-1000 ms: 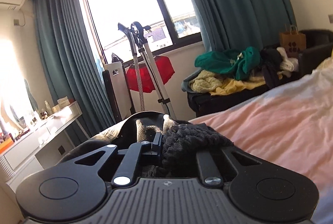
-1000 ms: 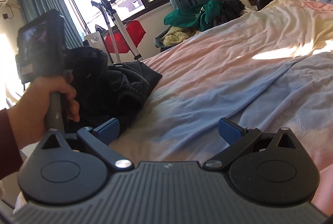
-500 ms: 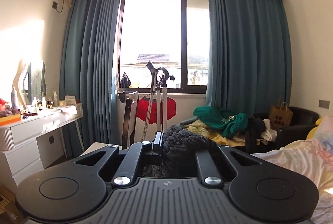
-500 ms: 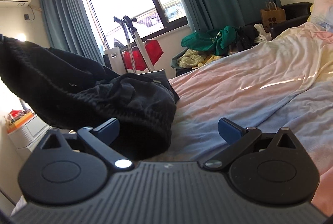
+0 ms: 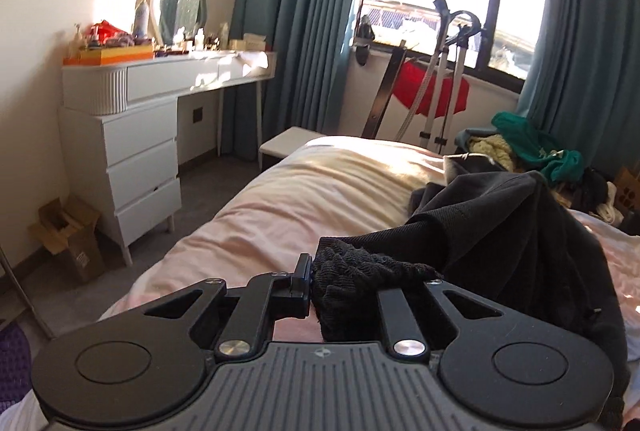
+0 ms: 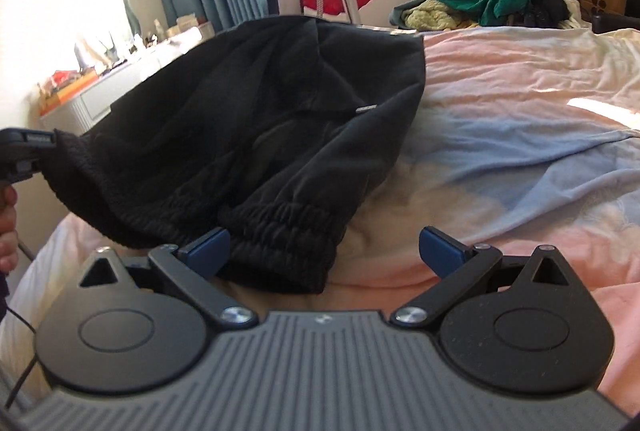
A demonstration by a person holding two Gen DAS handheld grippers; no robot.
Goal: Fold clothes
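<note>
My left black two-finger gripper is clamped on the ribbed waistband of the black elasticated shorts, holding that edge lifted. My right black gripper with blue finger pads sits with fingers spread wide, its left pad against the shorts' waistband, nothing pinched.

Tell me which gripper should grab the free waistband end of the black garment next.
Right. The right gripper is open, with the elastic waistband lying between its fingers. The left gripper is shut on the black garment, holding its other end up.
</note>
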